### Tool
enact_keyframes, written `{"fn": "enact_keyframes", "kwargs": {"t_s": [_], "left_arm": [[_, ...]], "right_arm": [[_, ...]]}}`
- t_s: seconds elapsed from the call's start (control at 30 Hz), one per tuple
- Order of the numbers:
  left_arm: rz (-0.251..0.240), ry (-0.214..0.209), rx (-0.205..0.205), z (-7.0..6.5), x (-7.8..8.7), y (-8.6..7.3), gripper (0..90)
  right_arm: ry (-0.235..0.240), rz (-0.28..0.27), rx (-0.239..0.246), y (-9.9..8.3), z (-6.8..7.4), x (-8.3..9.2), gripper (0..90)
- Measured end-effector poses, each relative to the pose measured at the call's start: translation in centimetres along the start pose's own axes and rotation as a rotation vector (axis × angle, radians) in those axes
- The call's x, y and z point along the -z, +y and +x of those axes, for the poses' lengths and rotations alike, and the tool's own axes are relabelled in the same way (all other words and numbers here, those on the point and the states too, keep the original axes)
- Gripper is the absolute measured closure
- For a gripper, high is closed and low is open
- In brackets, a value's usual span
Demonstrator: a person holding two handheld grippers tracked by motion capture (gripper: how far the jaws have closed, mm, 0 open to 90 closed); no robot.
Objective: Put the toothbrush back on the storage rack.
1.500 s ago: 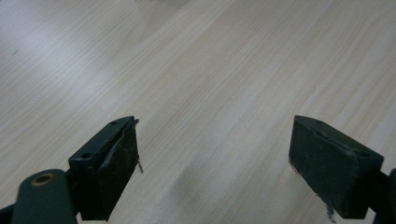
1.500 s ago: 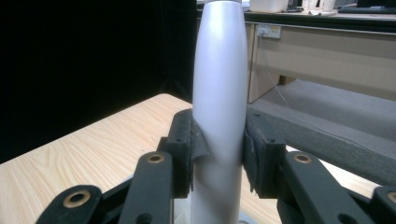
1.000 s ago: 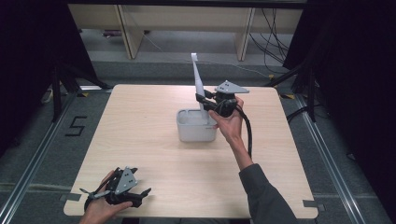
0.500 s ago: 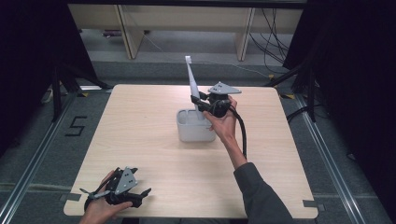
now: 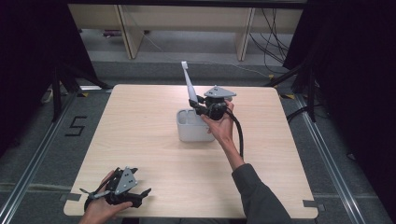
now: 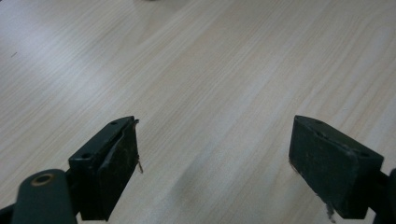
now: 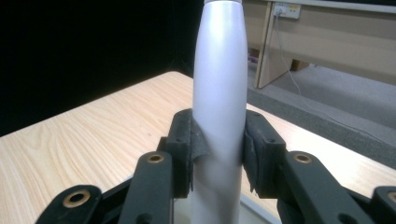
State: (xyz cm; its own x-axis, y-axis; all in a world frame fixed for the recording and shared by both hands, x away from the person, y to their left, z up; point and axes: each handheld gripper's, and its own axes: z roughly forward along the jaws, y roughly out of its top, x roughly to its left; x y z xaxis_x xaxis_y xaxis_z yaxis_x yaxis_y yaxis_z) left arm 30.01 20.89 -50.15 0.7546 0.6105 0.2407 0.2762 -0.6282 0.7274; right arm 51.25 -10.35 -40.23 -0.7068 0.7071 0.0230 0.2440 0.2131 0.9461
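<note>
A white toothbrush (image 5: 189, 86) is clamped low on its handle between the jaws of the right gripper (image 5: 201, 105), its long axis near upright, tilted slightly left, directly above the white holder (image 5: 194, 129) mid-table. The left gripper (image 5: 122, 192) is rested well apart at the table's (image 5: 140, 121) near edge, its jaws spread and empty.
</note>
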Motion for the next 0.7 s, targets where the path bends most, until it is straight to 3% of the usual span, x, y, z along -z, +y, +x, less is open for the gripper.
{"fn": "enact_keyframes", "kwargs": {"t_s": [0.23,0.3,0.5,0.7], "left_arm": [[-0.001,-0.001,0.002,0.0,-0.1,0.0,15.3],[-0.001,-0.001,0.002,0.0,0.0,0.0,15.2],[-0.006,0.009,0.003,-0.1,-0.1,0.0,15.3],[-0.005,0.005,-0.001,-0.1,-0.1,0.0,15.3]], "right_arm": [[-0.001,0.017,0.018,-0.7,-0.1,-0.2,66.6],[0.002,0.034,-0.006,-0.9,0.2,-0.2,66.6],[0.007,0.061,0.001,-1.6,0.3,-0.4,66.6],[-0.003,0.08,0.029,-2.0,0.5,-0.7,66.6]]}}
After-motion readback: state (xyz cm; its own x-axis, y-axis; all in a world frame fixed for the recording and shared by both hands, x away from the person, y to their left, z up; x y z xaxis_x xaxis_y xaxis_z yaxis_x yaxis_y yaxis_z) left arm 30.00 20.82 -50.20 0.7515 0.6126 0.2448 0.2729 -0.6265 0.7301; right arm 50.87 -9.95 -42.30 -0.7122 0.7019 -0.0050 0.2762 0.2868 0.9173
